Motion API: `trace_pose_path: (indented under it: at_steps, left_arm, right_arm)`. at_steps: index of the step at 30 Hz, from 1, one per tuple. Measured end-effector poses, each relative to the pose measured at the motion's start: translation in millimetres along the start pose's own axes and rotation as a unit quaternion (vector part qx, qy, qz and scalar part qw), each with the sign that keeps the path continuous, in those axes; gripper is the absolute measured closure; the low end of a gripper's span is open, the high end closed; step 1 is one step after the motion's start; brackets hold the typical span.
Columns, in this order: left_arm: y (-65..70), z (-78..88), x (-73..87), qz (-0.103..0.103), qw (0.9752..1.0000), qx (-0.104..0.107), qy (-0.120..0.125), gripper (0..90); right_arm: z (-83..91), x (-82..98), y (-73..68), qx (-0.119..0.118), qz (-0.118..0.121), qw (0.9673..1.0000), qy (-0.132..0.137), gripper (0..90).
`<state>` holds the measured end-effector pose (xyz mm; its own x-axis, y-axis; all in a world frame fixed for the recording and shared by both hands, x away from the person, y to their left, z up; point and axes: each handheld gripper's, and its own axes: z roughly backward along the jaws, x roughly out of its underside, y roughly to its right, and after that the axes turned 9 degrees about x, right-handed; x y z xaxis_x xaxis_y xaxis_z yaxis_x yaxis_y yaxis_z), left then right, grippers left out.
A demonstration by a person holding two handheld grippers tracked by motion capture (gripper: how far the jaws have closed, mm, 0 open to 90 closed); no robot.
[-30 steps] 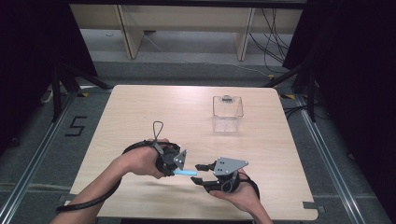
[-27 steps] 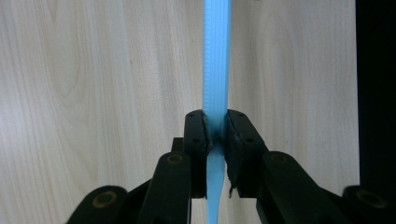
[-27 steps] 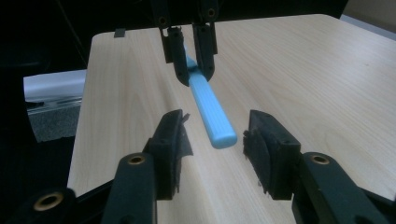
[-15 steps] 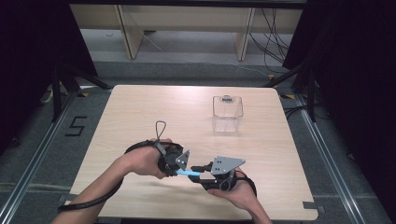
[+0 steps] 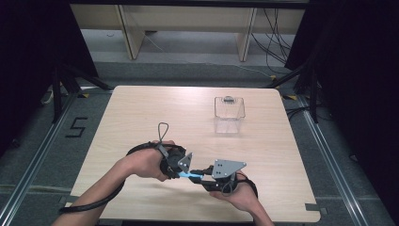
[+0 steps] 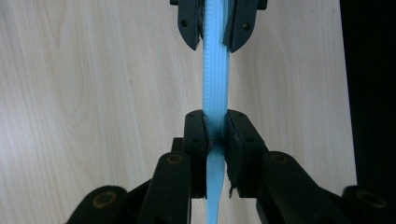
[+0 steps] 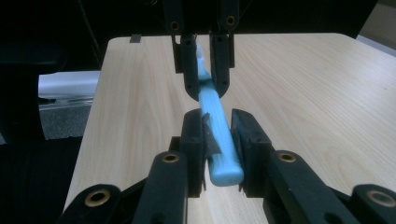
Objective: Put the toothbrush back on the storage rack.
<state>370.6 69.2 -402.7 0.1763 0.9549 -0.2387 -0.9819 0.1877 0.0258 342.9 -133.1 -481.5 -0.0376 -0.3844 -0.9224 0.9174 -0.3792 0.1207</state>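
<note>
- Risk: blue stick (image 5: 189,175) held mid-air betw. both grippers, lower centre of high view; uneven pull could bend or slip it.
- L gripper (image 6: 215,135): clamped on stick's thin end.
- R gripper (image 7: 219,135): jaws just been closing around thick end; left pad touching, right pad w/ small gap.
- Clear box (image 5: 229,114) on worktop (image 5: 141,113), upper right, untouched.

1. Left gripper (image 5: 184,172): black body, grey three-cornered plate on top, black cable looping off behind it.
2. Right gripper (image 5: 199,176): black, larger grey plate with small dark screw holes.
3. Jaws (both gripper views): matte black, brass-coloured pivot pins, small screws in the pads.
4. Forearms bare, no sleeves.
</note>
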Motion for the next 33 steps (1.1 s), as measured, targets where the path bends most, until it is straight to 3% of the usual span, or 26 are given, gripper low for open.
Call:
trace_pose_path:
  at_steps: [2,3,6,10,11,13,15,16,18,20,21,22,24,25,26,27,28,29,30,31,32,33]
  left_arm:
    - [2.1,-1.7,-0.4,0.009,0.9999,0.001,0.013,78.3]
    - [0.6,0.0,-0.9,-0.004,1.0,-0.001,-0.001,78.2]
    - [2.2,-1.3,-1.2,0.005,0.9999,0.002,0.012,78.1]
    - [1.8,-1.2,-0.6,0.001,0.9998,-0.003,0.021,77.1]
    - [0.4,0.4,-0.1,-0.009,0.9998,-0.009,0.016,77.1]
    - [1.7,0.5,3.3,0.004,0.9983,-0.031,0.05,66.9]
    - [2.0,3.7,6.4,0.008,0.997,-0.055,0.055,59.6]
    - [2.0,3.7,6.4,0.008,0.997,-0.055,0.055,56.5]
    - [3.7,6.6,10.5,0.015,0.9938,-0.077,0.079,53.2]
    - [6.8,9.1,16.2,0.028,0.989,-0.092,0.112,47.7]
    - [9.5,12.3,23.3,0.034,0.9842,-0.109,0.135,46.1]
    - [9.5,12.3,23.3,0.034,0.9842,-0.109,0.135,44.4]
    - [12.8,14.3,30.7,0.05,0.9777,-0.126,0.16,39.7]
    - [15.4,13.9,37.0,0.069,0.9693,-0.138,0.191,38.1]
    - [17.3,13.3,41.6,0.079,0.9647,-0.144,0.206,37.1]
    - [17.3,13.3,41.6,0.079,0.9647,-0.144,0.206,35.3]
    - [19.6,10.0,47.4,0.1,0.9546,-0.151,0.236,33.4]
    - [19.6,10.0,47.4,0.1,0.9546,-0.151,0.236,31.5]
    - [21.9,2.2,53.4,0.12,0.9466,-0.15,0.259,30.1]
    - [21.9,2.2,53.4,0.12,0.9466,-0.15,0.259,29.0]
    - [24.1,-5.0,57.8,0.132,0.9429,-0.147,0.268,27.8]
    - [24.1,-5.0,57.8,0.132,0.9429,-0.147,0.268,27.4]
  right_arm:
    - [0.4,0.6,0.3,-0.002,0.002,1.0,0.006,77.6]
    - [0.7,0.8,0.0,-0.005,-0.001,1.0,0.005,78.2]
    - [1.5,1.2,-0.7,-0.006,-0.001,0.9999,0.009,78.8]
    - [3.6,1.0,-0.5,0.001,0.001,0.9999,0.013,78.9]
    - [3.6,1.0,-0.5,0.001,0.001,0.9999,0.013,78.9]
    - [6.2,1.0,0.3,0.006,-0.003,0.9999,0.016,78.9]
    - [7.2,1.7,0.2,0.014,-0.006,0.9998,0.012,78.8]
    - [7.2,1.7,0.2,0.014,-0.006,0.9998,0.012,78.8]
    - [8.1,2.6,1.7,0.024,-0.004,0.9997,0.008,78.9]
    - [10.7,3.7,4.2,0.044,-0.004,0.9989,0.012,78.8]
    - [12.0,4.2,4.6,0.052,-0.004,0.9986,0.008,78.8]
    - [12.9,4.6,6.4,0.057,0.0,0.9983,0.011,78.8]
    - [16.7,5.8,8.2,0.064,-0.015,0.9978,0.009,78.8]
    - [17.6,6.6,9.0,0.073,-0.018,0.997,0.014,78.8]
    - [19.3,6.5,10.6,0.074,-0.016,0.997,0.011,78.8]
    - [20.7,6.4,12.3,0.083,-0.017,0.9962,0.018,78.8]
    - [22.5,6.3,12.6,0.089,-0.024,0.9956,0.015,78.8]
    - [22.5,6.3,12.6,0.089,-0.024,0.9956,0.015,78.8]
    - [25.5,6.0,13.7,0.107,-0.031,0.9936,0.014,78.8]
    - [25.5,6.0,13.7,0.107,-0.031,0.9936,0.014,78.8]
    - [27.3,5.7,16.5,0.116,-0.033,0.9925,0.023,78.8]
    - [27.3,5.7,16.5,0.116,-0.033,0.9925,0.023,78.8]
